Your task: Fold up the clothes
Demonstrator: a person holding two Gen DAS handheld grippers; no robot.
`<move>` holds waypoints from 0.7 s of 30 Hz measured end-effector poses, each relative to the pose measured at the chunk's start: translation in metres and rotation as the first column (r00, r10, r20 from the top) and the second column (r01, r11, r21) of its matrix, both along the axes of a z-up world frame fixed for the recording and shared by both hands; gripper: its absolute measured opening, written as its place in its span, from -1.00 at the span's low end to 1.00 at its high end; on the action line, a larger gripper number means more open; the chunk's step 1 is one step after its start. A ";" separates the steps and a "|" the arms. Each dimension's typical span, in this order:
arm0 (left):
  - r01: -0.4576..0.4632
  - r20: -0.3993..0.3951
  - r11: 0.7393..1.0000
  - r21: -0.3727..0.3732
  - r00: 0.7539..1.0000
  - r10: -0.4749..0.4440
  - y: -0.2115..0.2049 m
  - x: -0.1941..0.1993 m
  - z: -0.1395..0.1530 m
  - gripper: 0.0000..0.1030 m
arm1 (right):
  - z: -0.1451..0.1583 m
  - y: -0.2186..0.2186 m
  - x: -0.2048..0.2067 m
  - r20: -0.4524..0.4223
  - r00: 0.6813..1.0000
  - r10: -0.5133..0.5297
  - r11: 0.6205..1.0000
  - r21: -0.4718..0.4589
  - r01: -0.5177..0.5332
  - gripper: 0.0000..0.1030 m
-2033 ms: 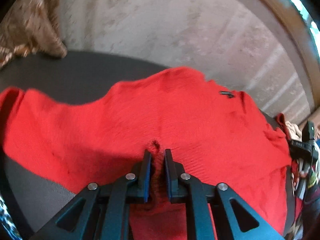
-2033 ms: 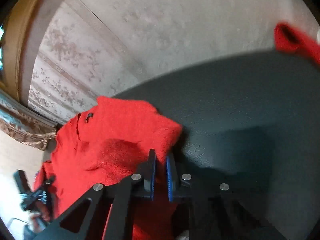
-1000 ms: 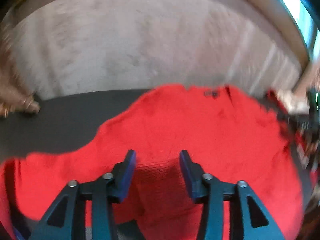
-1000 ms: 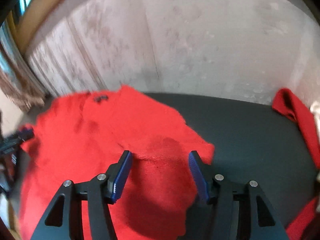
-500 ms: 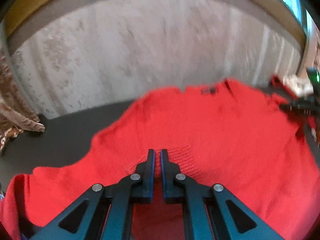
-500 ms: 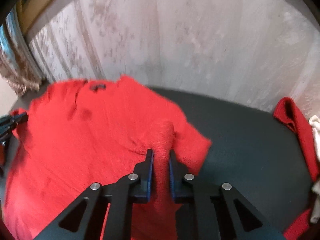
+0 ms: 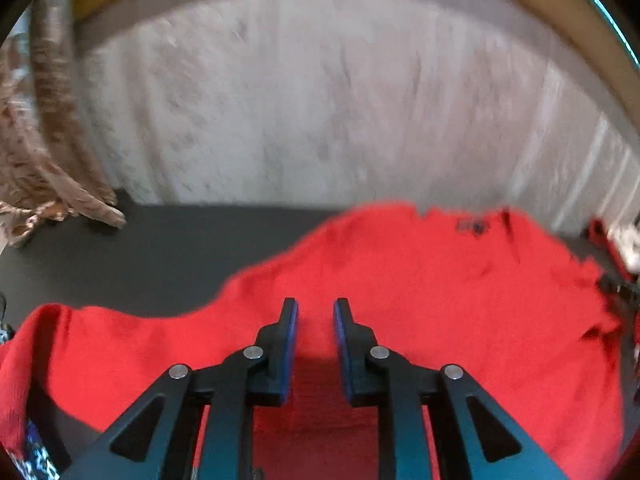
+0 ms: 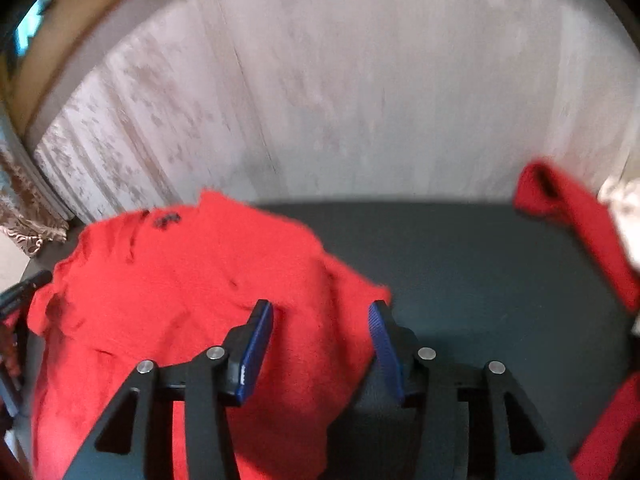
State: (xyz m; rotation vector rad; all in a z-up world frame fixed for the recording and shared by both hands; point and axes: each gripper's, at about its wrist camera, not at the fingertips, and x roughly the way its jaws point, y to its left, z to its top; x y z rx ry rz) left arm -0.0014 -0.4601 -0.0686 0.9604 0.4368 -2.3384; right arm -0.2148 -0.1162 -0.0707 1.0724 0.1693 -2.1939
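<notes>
A red knit sweater (image 7: 460, 304) lies spread on a dark table (image 7: 152, 256), its collar label toward the curtain. My left gripper (image 7: 314, 308) hovers over the sweater's near part. Its jaws are opening, a narrow gap shows between the blue pads, and no cloth is pinched. In the right wrist view the same sweater (image 8: 180, 280) covers the left half of the table (image 8: 460, 264). My right gripper (image 8: 322, 312) stands over the sweater's right edge with its jaws opening wide; the cloth lies below them, not gripped.
A pale patterned curtain (image 8: 340, 92) hangs behind the table. A second red garment (image 8: 580, 220) lies at the far right beside something white (image 8: 624, 200). A brown drape (image 7: 44, 184) hangs at the left. The other gripper's black tip (image 8: 24, 288) shows at the left edge.
Both grippers pinched the sweater half a second ago; now both have let go and stand apart above flat cloth. The left one has risen a little.
</notes>
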 end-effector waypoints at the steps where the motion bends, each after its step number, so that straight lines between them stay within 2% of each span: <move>1: 0.030 -0.006 1.000 0.001 1.000 -0.030 0.007 -0.001 0.003 -0.66 | 0.005 -0.002 0.008 -0.003 1.000 0.029 0.999 -0.021 -0.029 -0.01; 3: 0.109 0.002 0.994 -0.007 0.994 -0.108 0.026 -0.007 0.004 -0.64 | 0.014 -0.005 0.023 -0.011 0.996 0.088 0.994 -0.062 -0.088 0.02; 4: 0.132 0.032 0.991 -0.015 0.991 -0.131 0.032 -0.011 0.000 -0.63 | 0.018 -0.007 0.031 -0.016 0.993 0.117 0.990 -0.082 -0.117 0.05; 6: 0.159 0.129 0.987 -0.034 0.980 -0.153 0.043 -0.020 -0.016 -0.63 | 0.000 -0.016 0.042 0.046 0.985 0.166 0.986 -0.039 -0.165 0.10; 7: 0.156 0.145 0.987 -0.023 0.978 -0.151 0.043 -0.018 -0.023 -0.62 | -0.009 -0.020 0.047 0.078 0.979 0.190 0.982 -0.018 -0.189 0.11; 9: 0.131 0.130 0.991 0.013 0.983 -0.131 0.037 -0.004 -0.030 -0.60 | -0.029 -0.018 0.053 0.179 0.952 0.250 0.968 -0.045 -0.245 0.12; 10: 0.121 0.119 0.992 0.029 0.985 -0.124 0.032 0.004 -0.027 -0.60 | -0.029 -0.010 0.063 0.126 0.954 0.274 0.962 -0.049 -0.269 0.11; 13: 0.106 0.106 0.993 0.051 0.988 -0.111 0.020 0.017 -0.025 -0.59 | -0.033 0.018 0.063 0.144 0.950 0.276 0.956 -0.142 -0.256 0.09; 15: 0.112 0.113 0.993 0.042 0.987 -0.116 0.019 0.016 -0.025 -0.59 | -0.032 0.026 0.059 0.145 0.952 0.271 0.956 -0.159 -0.248 0.05; 17: 0.091 0.101 0.993 0.073 0.990 -0.098 0.020 0.021 -0.021 -0.62 | -0.031 0.029 0.055 0.165 0.954 0.249 0.961 -0.164 -0.222 0.05; 19: 0.070 0.078 0.995 0.078 0.994 -0.076 0.023 0.026 -0.021 -0.62 | -0.021 0.027 0.055 0.184 0.966 0.182 0.976 -0.152 -0.154 0.06; 21: 0.047 0.050 0.996 0.082 0.997 -0.051 0.027 0.032 -0.021 -0.62 | -0.003 0.031 0.061 0.152 0.976 0.155 0.972 -0.203 -0.122 0.15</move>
